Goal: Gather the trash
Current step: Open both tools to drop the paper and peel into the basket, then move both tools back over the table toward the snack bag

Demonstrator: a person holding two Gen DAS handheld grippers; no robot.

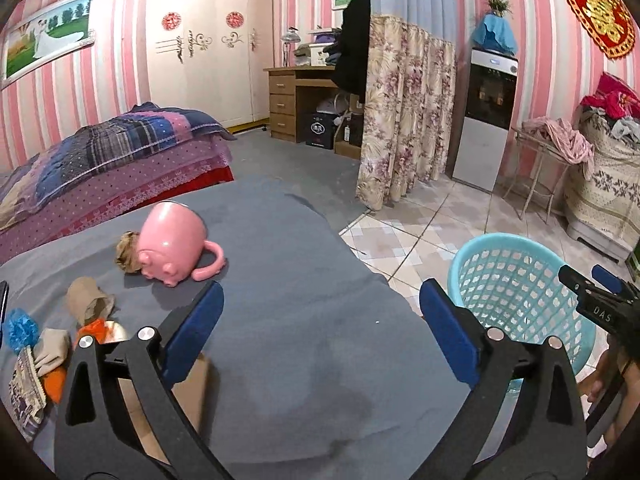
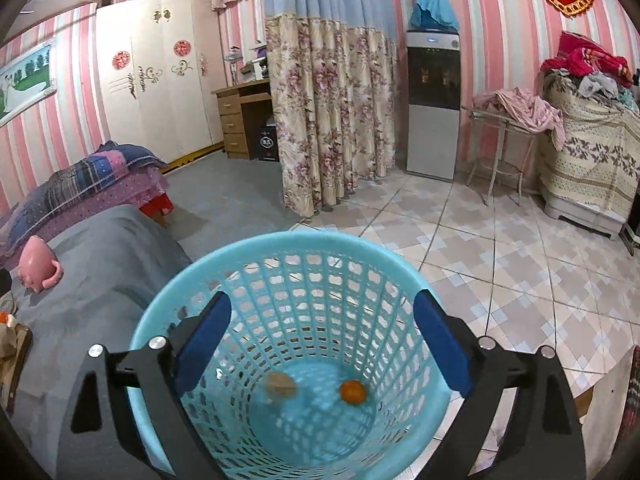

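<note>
Right wrist view: the right claw [image 2: 322, 336] is held over the mouth of the blue basket [image 2: 168, 320], spread wide, with nothing gripped between its blue pads [image 2: 204, 344]. Two bits of trash can be seen lying on the basket floor well below the fingers: an orange ball [image 2: 353, 392] and a tan crumpled wad [image 2: 281, 387], near each other but apart. The basket is stood on the tiled floor [image 2: 500, 248] just beside the grey-covered table [image 2: 100, 272].

From the left wrist view, the left claw [image 1: 322, 332] is also spread wide and empty, hovering over bare grey cloth [image 1: 300, 248]. The rest of the trash is found off to that claw's left (none of it between the fingers): a cardboard tube [image 1: 86, 300], something orange [image 1: 94, 330], a blue fluffy scrap [image 1: 20, 330], a beige wad [image 1: 50, 350] and a printed paper [image 1: 26, 390] at the table's edge. Further back a pink pig mug [image 1: 172, 246] is lying tipped over, with a brown crumpled lump [image 1: 127, 254] touching its far-left side. The basket [image 1: 516, 280] is seen to the right, past the table edge, with the right claw's tip [image 1: 588, 284] poking in over it.
</note>
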